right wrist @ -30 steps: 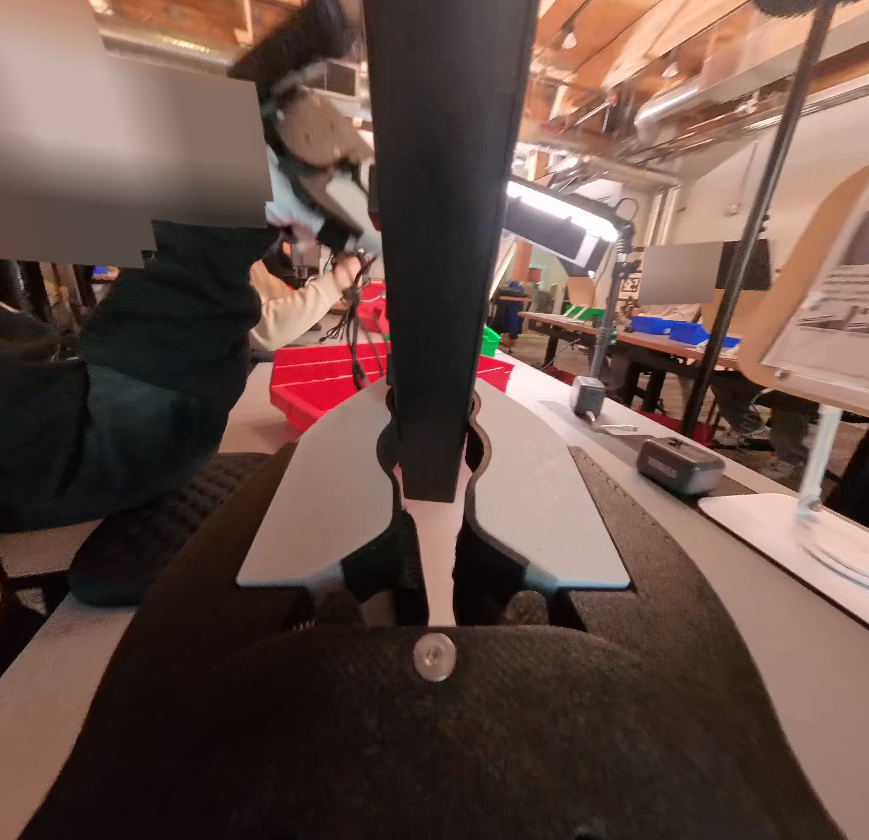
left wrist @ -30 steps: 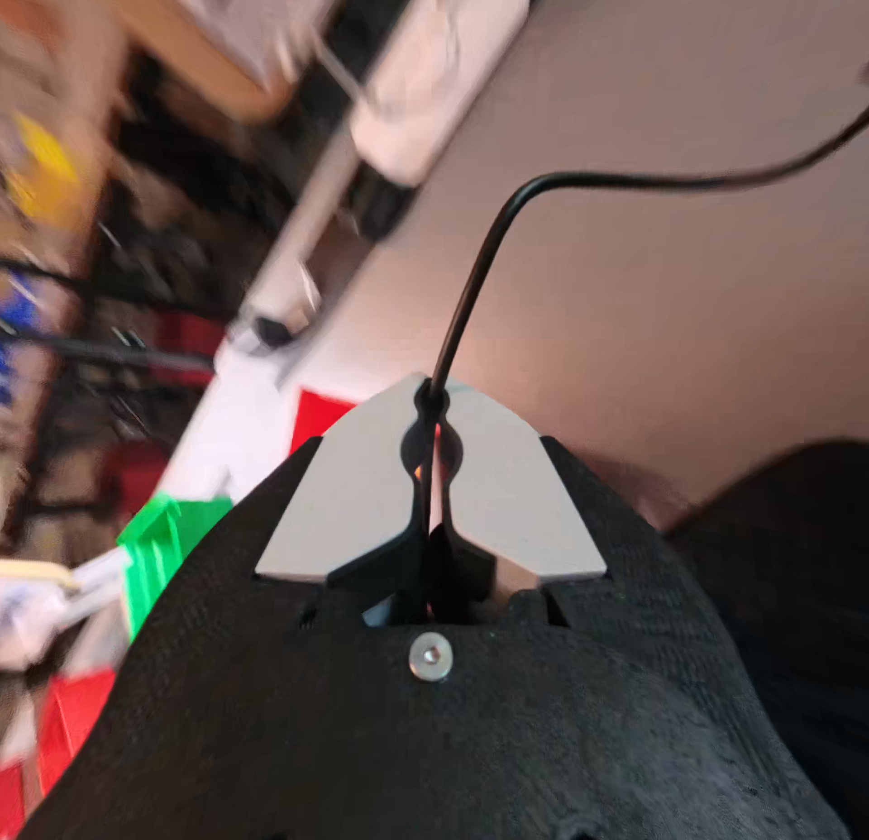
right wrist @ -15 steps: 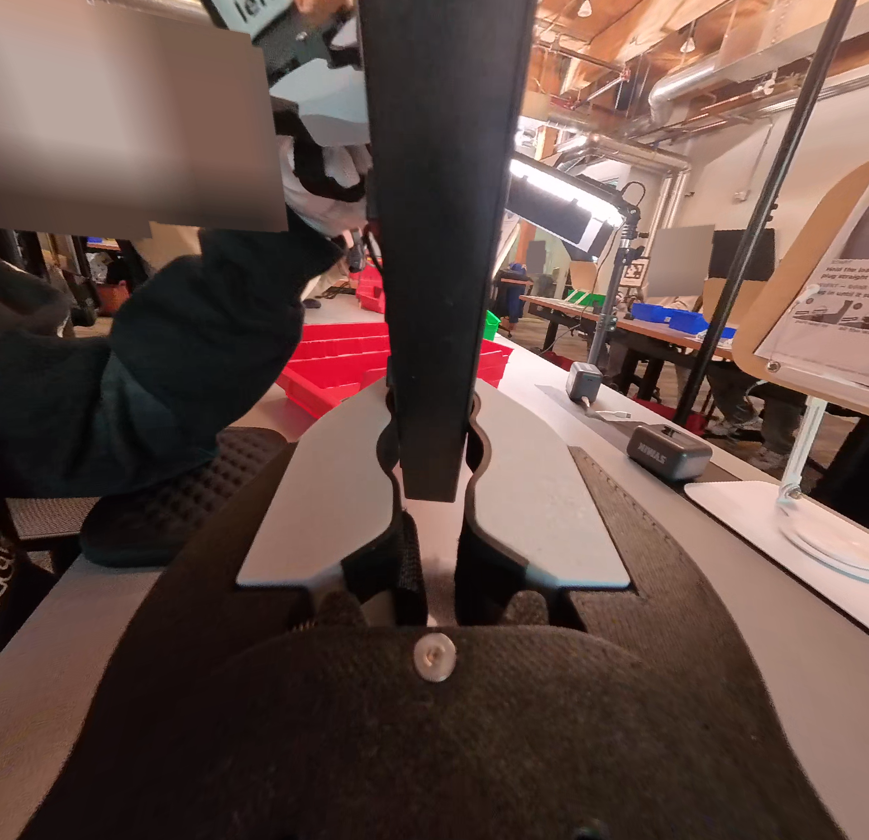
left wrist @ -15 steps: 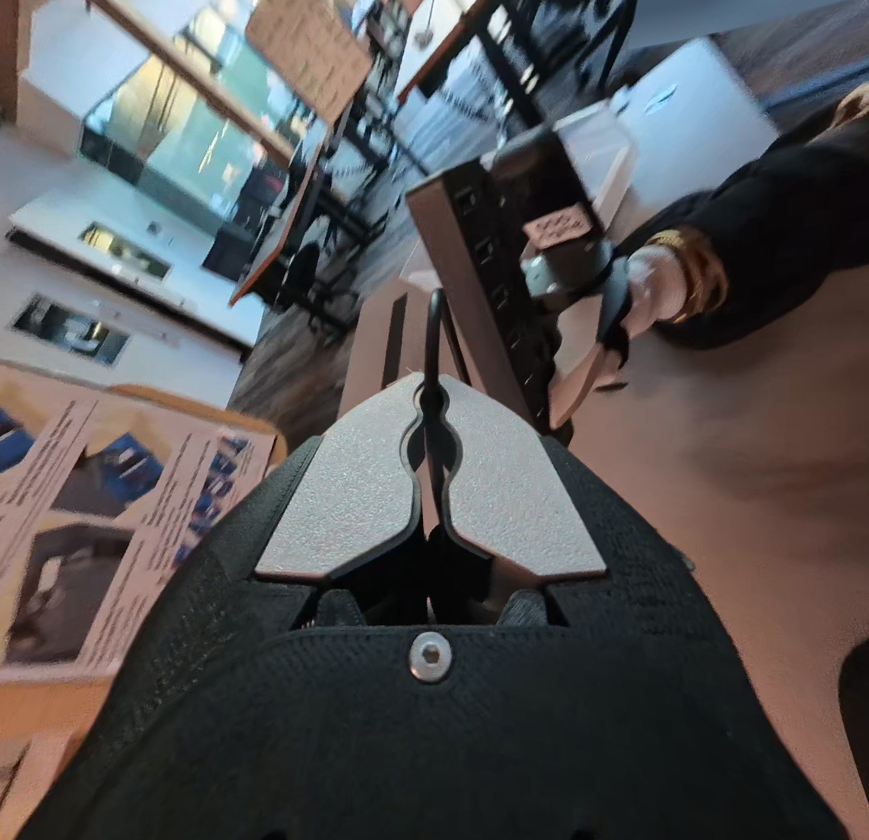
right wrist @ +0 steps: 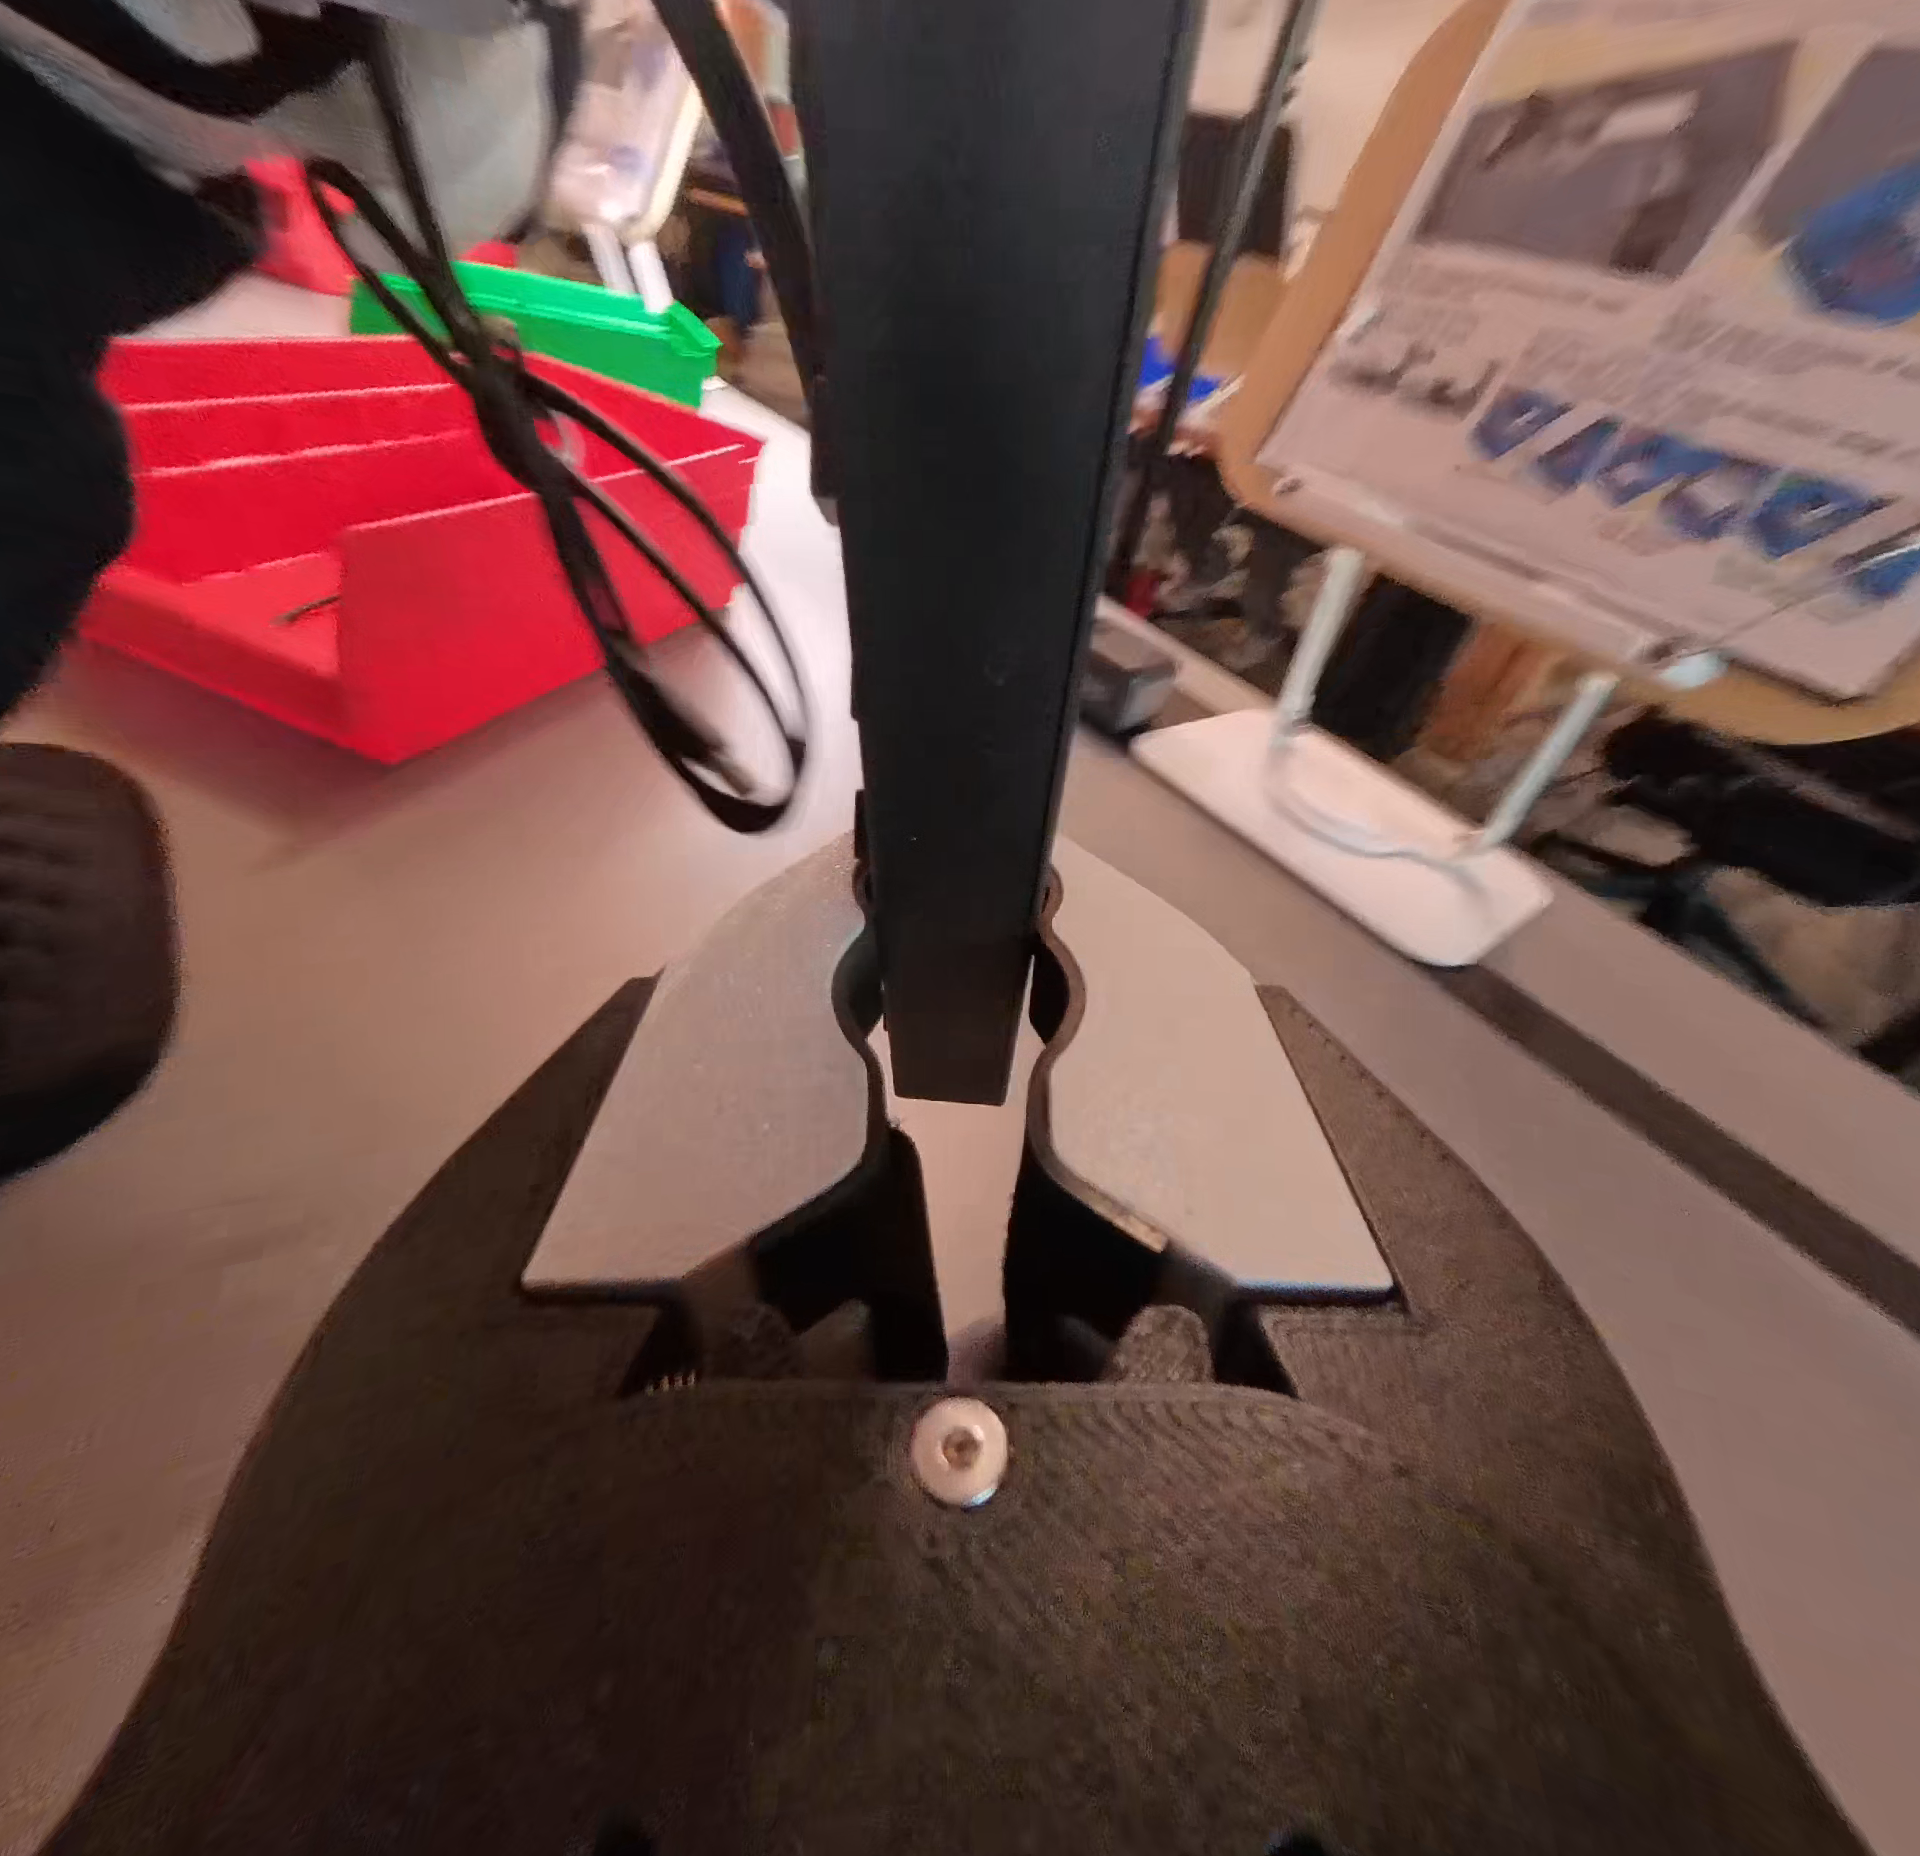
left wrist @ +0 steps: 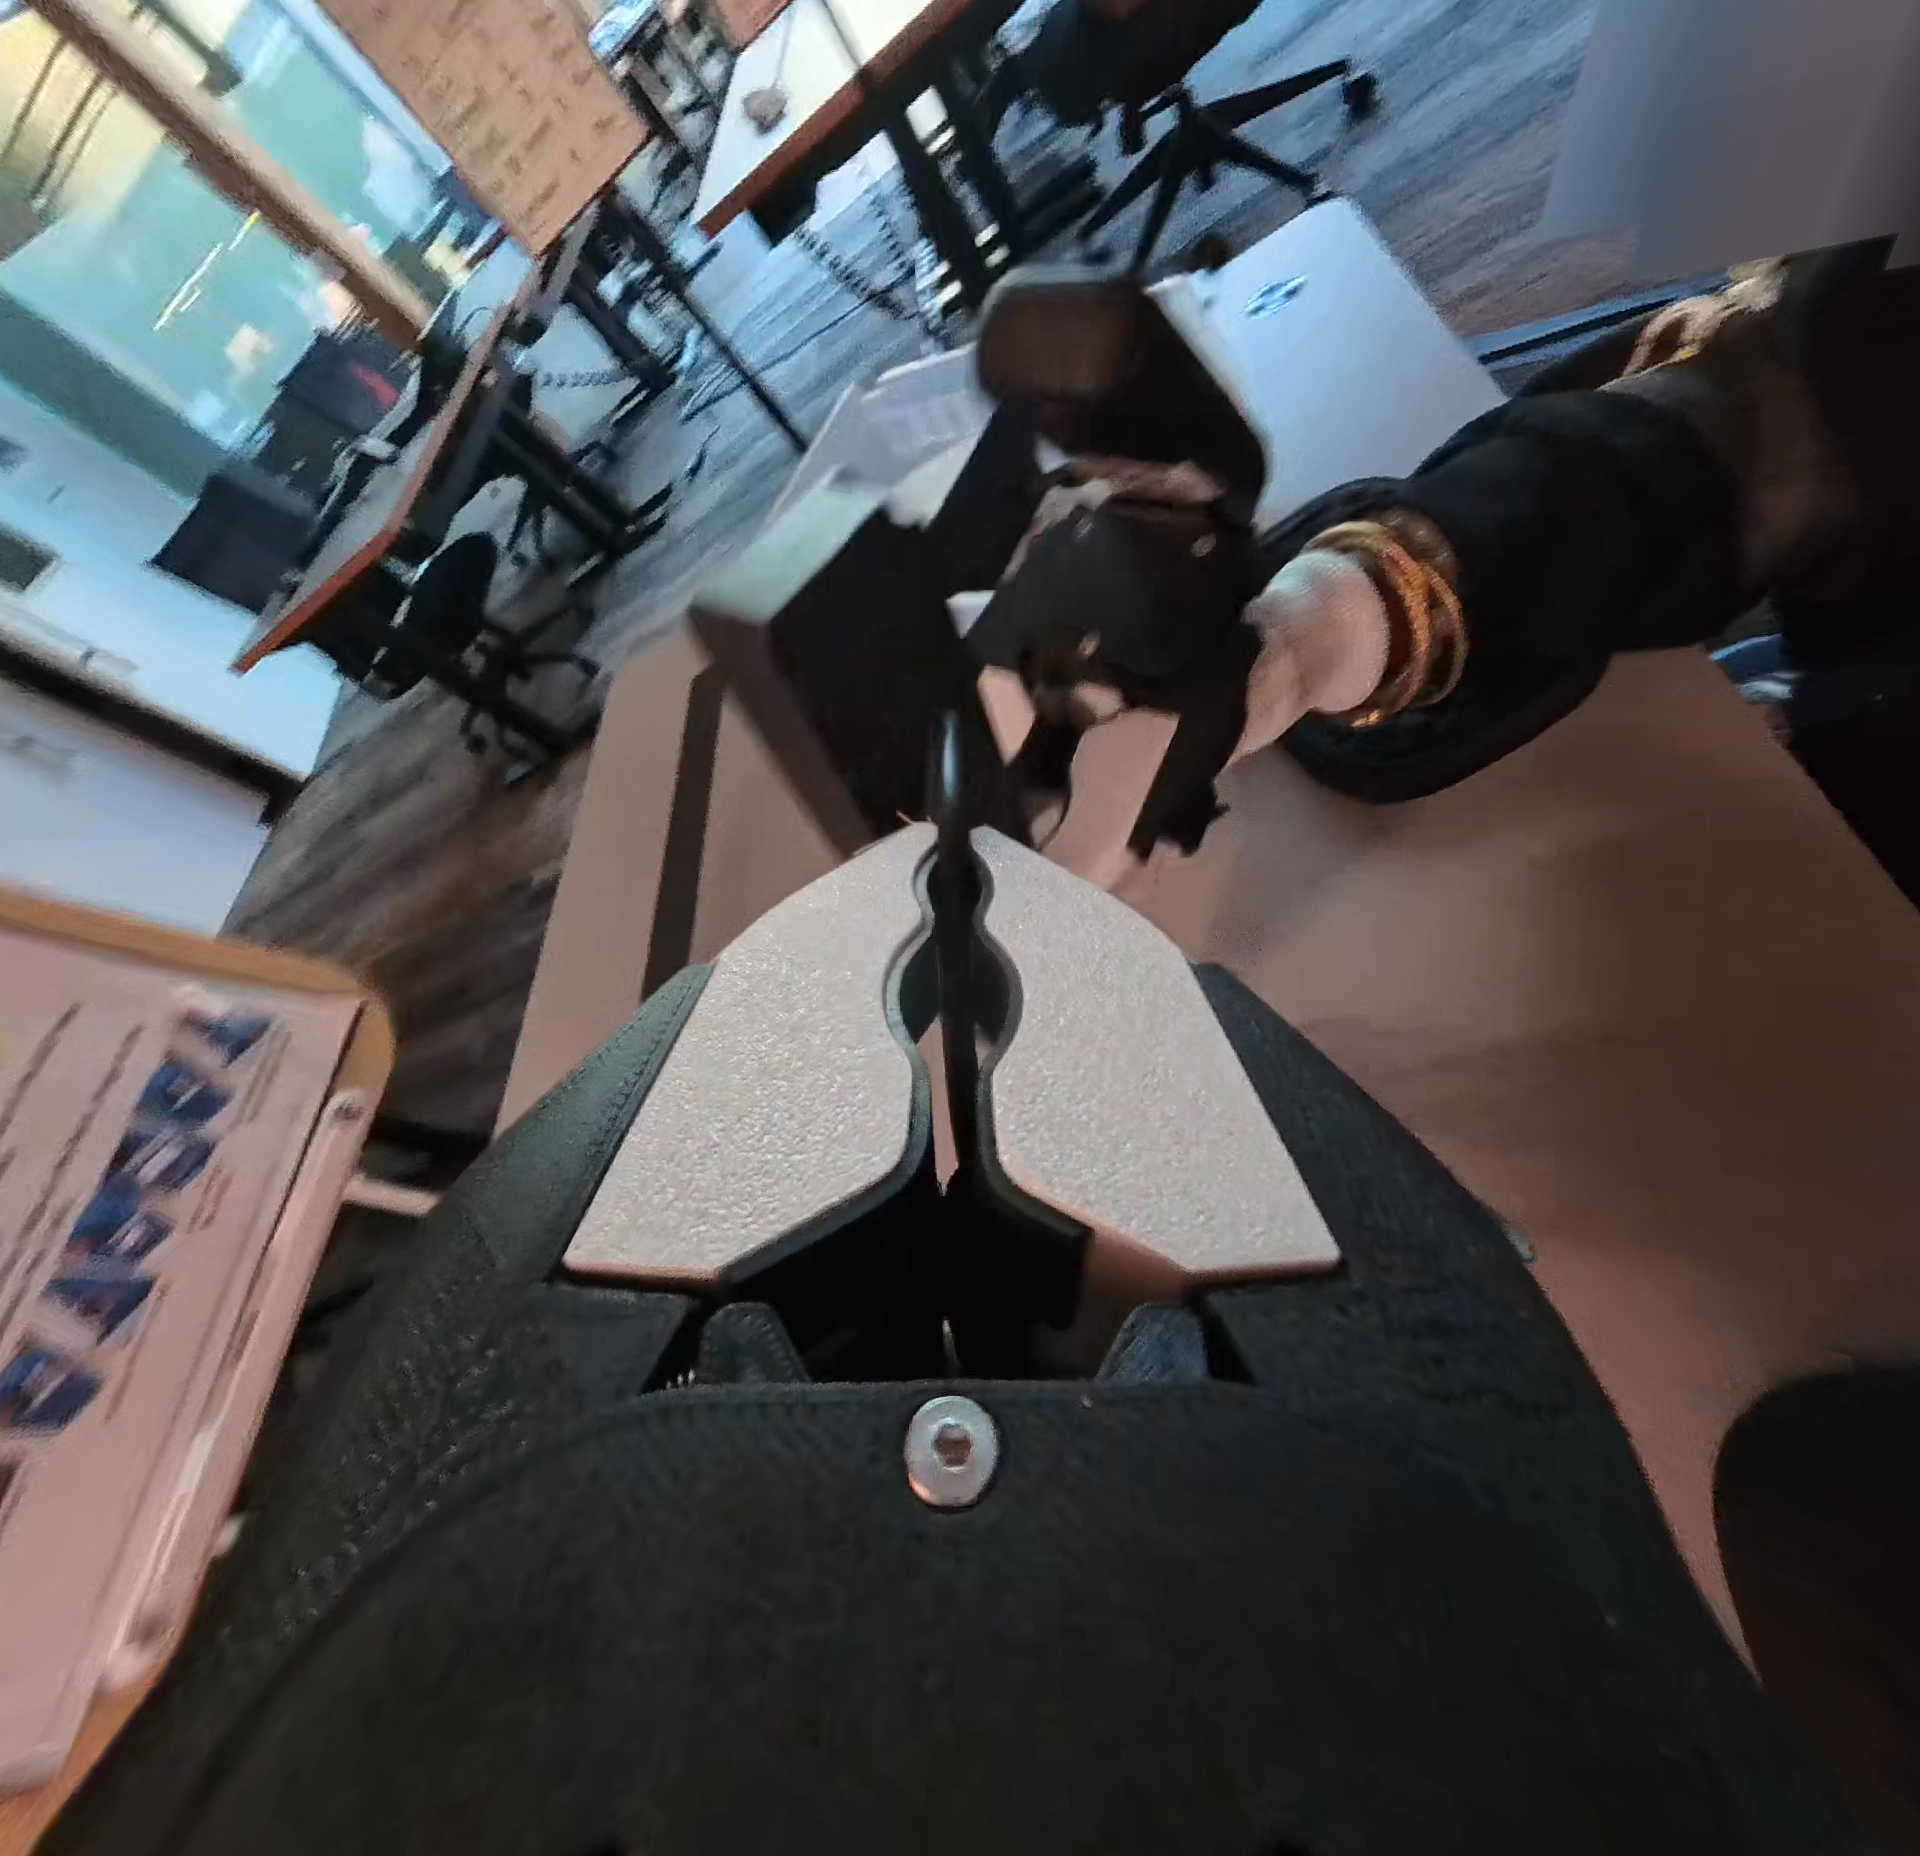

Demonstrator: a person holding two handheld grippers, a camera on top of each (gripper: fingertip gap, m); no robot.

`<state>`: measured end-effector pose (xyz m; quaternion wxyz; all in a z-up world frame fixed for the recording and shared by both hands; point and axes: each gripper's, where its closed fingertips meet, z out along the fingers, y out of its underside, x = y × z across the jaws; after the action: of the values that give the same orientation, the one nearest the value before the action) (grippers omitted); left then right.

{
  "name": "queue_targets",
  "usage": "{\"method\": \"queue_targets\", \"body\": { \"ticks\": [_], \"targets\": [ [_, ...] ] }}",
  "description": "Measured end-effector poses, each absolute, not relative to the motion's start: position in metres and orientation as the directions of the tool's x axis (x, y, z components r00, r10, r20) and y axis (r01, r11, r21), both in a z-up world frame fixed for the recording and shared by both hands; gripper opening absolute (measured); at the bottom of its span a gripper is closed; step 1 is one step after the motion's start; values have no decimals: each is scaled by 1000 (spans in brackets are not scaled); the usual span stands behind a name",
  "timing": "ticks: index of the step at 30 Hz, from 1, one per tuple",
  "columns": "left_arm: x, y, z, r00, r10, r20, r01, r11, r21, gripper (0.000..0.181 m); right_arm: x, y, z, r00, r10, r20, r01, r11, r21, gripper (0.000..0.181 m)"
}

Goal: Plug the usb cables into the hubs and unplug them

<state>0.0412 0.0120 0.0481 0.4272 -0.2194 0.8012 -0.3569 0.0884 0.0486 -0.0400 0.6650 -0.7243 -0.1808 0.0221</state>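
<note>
My left gripper (left wrist: 951,871) is shut on a thin black USB cable (left wrist: 948,767) that sticks out past its fingertips towards a long black hub (left wrist: 831,705). In the left wrist view the hub is held up by the other gripper (left wrist: 1122,559), gripped by a hand (left wrist: 1320,643) in a dark sleeve. In the right wrist view my right gripper (right wrist: 956,913) is shut on that hub (right wrist: 977,456), which stands upright between the fingers. The cable's black loops (right wrist: 665,601) hang just left of the hub. The plug itself is hidden.
Red bins (right wrist: 416,559) and a green bin (right wrist: 561,331) sit on the grey table (right wrist: 416,975) at the left. A printed board (right wrist: 1621,352) on a white-based stand (right wrist: 1351,830) is at the right; it also shows in the left wrist view (left wrist: 156,1235). Desks and chairs stand behind. Left tips to right tips: about 11 centimeters.
My left gripper has swung round with the cable to face the hub and come nearer to it. The right gripper has tilted down with the hub; the cable loops now hang close beside it.
</note>
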Motion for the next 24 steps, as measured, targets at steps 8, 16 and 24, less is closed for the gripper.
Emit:
{"method": "queue_targets", "body": {
  "ticks": [8, 16, 24],
  "targets": [
    [63, -30, 47, -677, -636, -370, 99, 420, -902, 0, 43, 47, -56, 843, 528, 103, 168, -78, -983, 41],
    [66, -31, 78, -621, -697, -359, 320, 193, -928, 0, 31, 42, -42, 813, 578, 69, 84, 0, -996, 60],
    [68, -28, 84, -544, -728, -418, 429, 188, -884, 0, 9, 18, -28, 668, 741, 69, 38, 59, -998, 89]
  ]
}}
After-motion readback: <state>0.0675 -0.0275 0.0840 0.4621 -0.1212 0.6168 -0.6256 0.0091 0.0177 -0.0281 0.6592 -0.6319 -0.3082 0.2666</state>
